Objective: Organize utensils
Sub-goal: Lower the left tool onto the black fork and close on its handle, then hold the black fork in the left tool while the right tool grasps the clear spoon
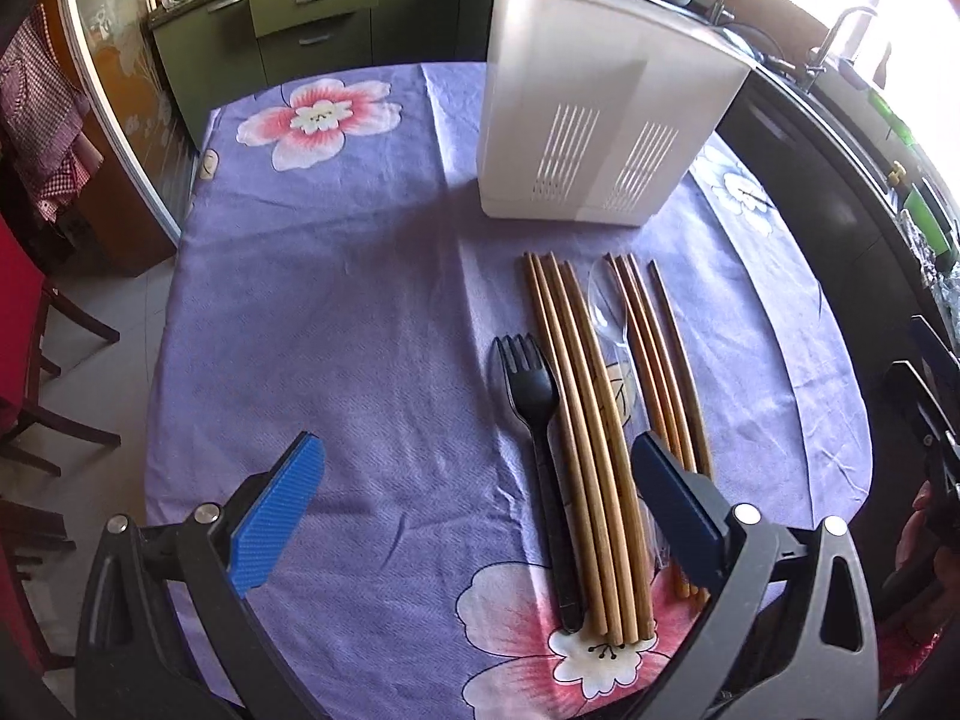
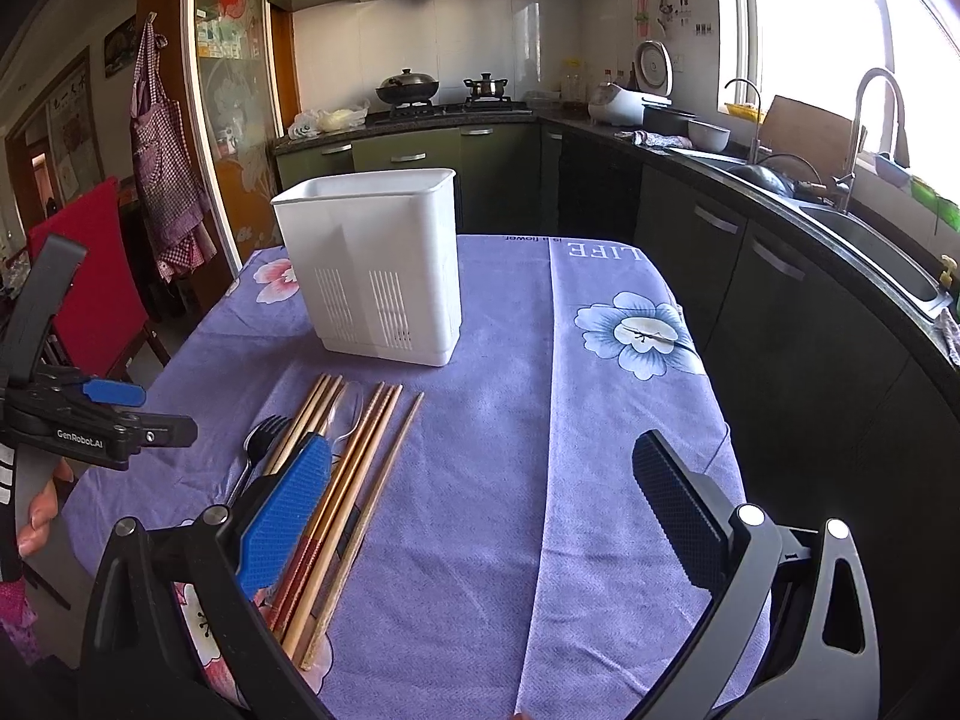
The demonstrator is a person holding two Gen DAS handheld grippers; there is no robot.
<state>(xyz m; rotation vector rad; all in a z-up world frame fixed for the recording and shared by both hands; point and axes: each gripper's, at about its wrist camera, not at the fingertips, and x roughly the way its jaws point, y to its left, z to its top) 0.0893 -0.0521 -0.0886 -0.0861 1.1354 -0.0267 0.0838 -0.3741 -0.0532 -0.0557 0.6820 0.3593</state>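
A white slotted utensil holder (image 1: 606,102) stands upright on the purple flowered tablecloth (image 1: 336,324); it also shows in the right wrist view (image 2: 384,264). In front of it lie a black plastic fork (image 1: 534,408), several wooden chopsticks (image 1: 582,420), a clear plastic spoon (image 1: 609,312) and more chopsticks (image 1: 660,360). My left gripper (image 1: 480,492) is open and empty, above the near ends of the fork and chopsticks. My right gripper (image 2: 492,510) is open and empty, over bare cloth right of the chopsticks (image 2: 354,480). The fork (image 2: 264,438) and spoon (image 2: 348,408) show there too.
Dark kitchen cabinets and a counter with a sink (image 2: 888,252) run along the right and far sides. A red chair (image 2: 90,276) stands left of the table. The left gripper's body (image 2: 72,420) shows at the left edge of the right wrist view.
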